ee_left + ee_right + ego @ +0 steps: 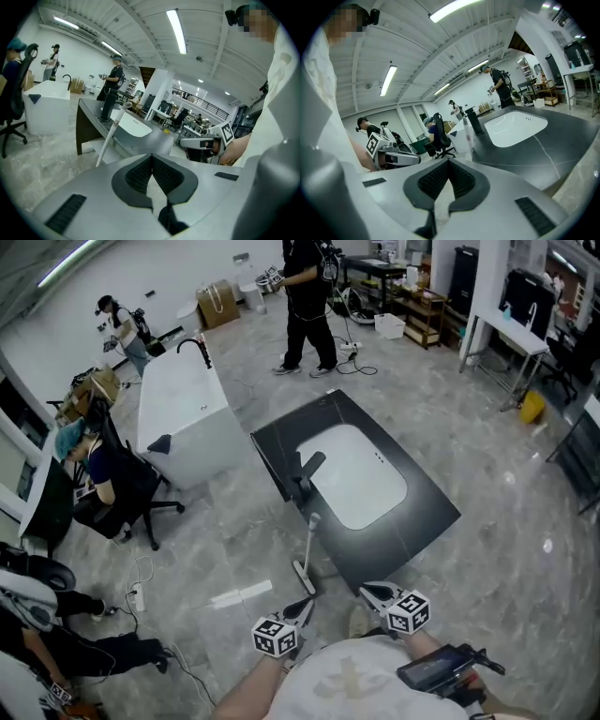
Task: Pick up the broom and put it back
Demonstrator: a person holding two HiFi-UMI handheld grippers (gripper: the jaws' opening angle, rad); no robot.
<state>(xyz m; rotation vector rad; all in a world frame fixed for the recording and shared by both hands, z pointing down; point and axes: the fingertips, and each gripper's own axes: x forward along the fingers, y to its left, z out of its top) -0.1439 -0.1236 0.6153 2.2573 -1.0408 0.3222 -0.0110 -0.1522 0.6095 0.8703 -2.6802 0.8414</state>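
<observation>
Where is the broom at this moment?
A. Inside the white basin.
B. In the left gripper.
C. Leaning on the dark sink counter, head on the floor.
C: the broom leans against the dark sink counter, its head on the floor.

"What's the floor point(487, 521) carrying over there?"

"Grey marbled tiles, and a dark counter point(427, 512) stands in the middle of them. A white basin point(356, 474) is sunk in its top, with a black tap point(307, 472) at the basin's left edge."

"Anything against it?"

"The broom point(309, 554): head on the floor, handle leaning on the counter's edge. A pale strip point(241, 594) lies flat just beside it. Further left are a white bathtub point(183, 413), an office chair point(141, 493) and a power strip point(138, 596)."
</observation>
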